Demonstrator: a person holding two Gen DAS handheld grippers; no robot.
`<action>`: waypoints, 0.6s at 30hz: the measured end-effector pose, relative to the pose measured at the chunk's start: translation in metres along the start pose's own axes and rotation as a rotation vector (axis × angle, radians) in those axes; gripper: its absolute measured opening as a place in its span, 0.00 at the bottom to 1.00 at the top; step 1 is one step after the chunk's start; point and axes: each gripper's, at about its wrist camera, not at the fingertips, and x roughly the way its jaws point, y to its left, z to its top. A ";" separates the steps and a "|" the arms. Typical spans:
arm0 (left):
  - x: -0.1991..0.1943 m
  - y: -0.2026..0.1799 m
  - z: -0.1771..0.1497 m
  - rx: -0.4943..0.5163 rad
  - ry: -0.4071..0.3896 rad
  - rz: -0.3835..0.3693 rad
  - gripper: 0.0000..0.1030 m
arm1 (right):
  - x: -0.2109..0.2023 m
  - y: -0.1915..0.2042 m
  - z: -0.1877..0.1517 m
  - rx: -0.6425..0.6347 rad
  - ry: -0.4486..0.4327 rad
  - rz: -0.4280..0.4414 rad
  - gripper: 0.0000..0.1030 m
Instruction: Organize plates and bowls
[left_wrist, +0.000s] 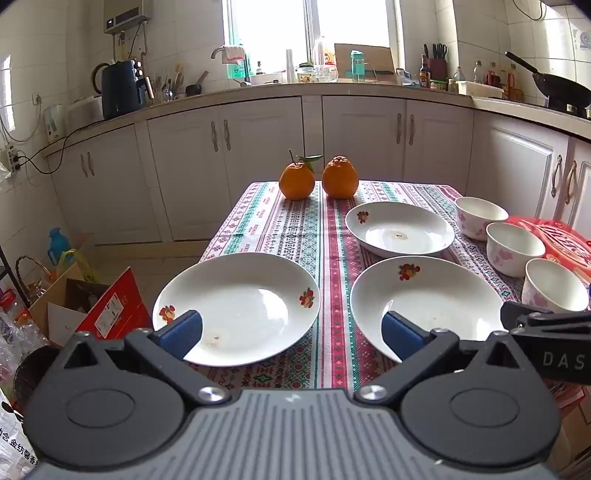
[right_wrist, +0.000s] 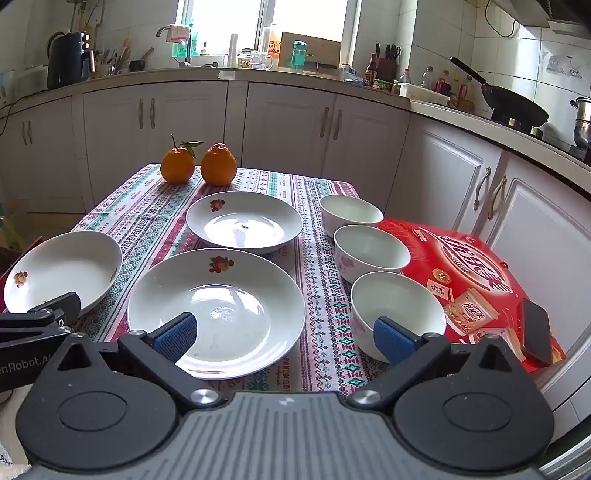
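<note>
Three white flower-printed plates lie on the patterned tablecloth: a near-left plate (left_wrist: 240, 306) (right_wrist: 62, 269), a near-middle plate (left_wrist: 424, 302) (right_wrist: 218, 310) and a far plate (left_wrist: 400, 229) (right_wrist: 243, 221). Three white bowls with pink flowers stand in a row along the right side: far bowl (right_wrist: 349, 214), middle bowl (right_wrist: 369, 251), near bowl (right_wrist: 395, 314). My left gripper (left_wrist: 291, 334) hovers open above the gap between the two near plates. My right gripper (right_wrist: 286, 336) is open over the cloth between the near-middle plate and the near bowl. Nothing is held.
Two oranges (left_wrist: 317, 177) sit at the table's far edge. A red box (right_wrist: 469, 273) with a phone (right_wrist: 535, 332) on it lies right of the bowls. Cabinets and a cluttered counter run behind; boxes and bags (left_wrist: 74, 306) stand on the floor to the left.
</note>
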 end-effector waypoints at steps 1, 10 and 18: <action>0.000 0.000 0.000 0.001 0.001 0.000 0.99 | 0.000 0.000 0.000 -0.001 0.001 -0.001 1.00; -0.005 -0.002 0.005 0.006 0.005 0.006 0.99 | 0.001 0.000 0.001 -0.002 0.007 -0.003 1.00; -0.003 -0.002 0.002 0.001 0.003 -0.002 0.99 | -0.002 -0.001 0.001 -0.001 0.005 -0.005 1.00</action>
